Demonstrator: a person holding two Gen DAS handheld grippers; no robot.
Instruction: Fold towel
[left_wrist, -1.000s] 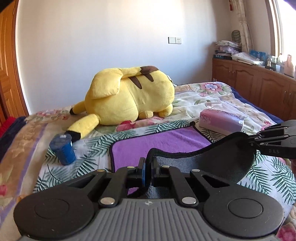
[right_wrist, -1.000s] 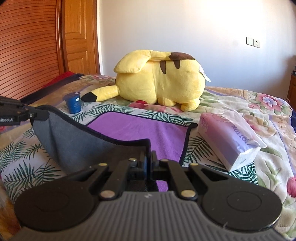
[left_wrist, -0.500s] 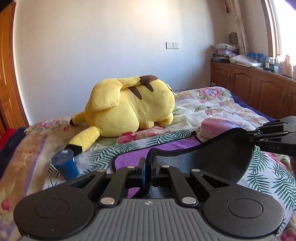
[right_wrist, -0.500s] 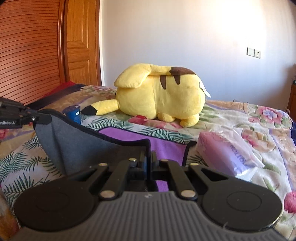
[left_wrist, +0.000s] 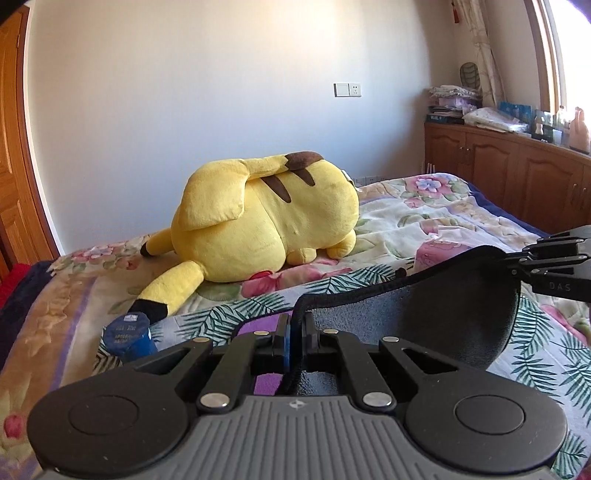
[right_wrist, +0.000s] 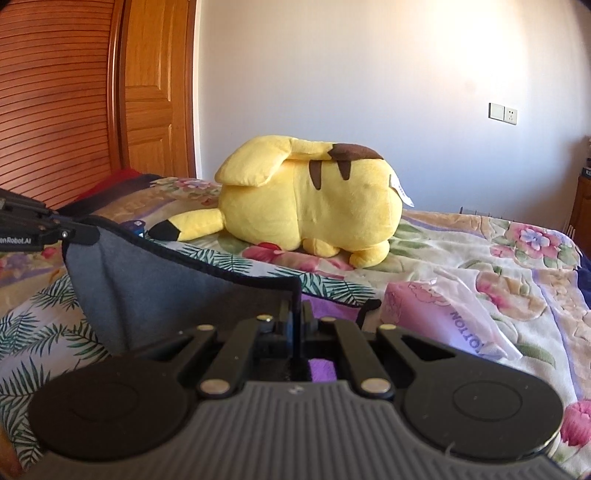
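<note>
Bedroom interior: plain white wall (left_wrist: 207, 110) with switch plate (left_wrist: 347, 89); wooden cabinets (left_wrist: 517, 181) beneath a sunlit window (right); louvred wooden door (right_wrist: 55, 99); floral bedspread (right_wrist: 498, 258).

Floral bed (left_wrist: 436, 218) carries plush (left_wrist: 266, 218), blue can (left_wrist: 129, 336), tissue pack (right_wrist: 443, 317).

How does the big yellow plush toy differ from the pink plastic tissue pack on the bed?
The big yellow plush toy is soft fabric with brown stripes; the pink plastic tissue pack is glossy film with printed letters. The toy is much larger and rounded; the pack is low and block-shaped. The toy lies farther back; the pack lies nearer, beside the purple and grey towel that both grippers hold. Both rest on the floral bedspread.
</note>
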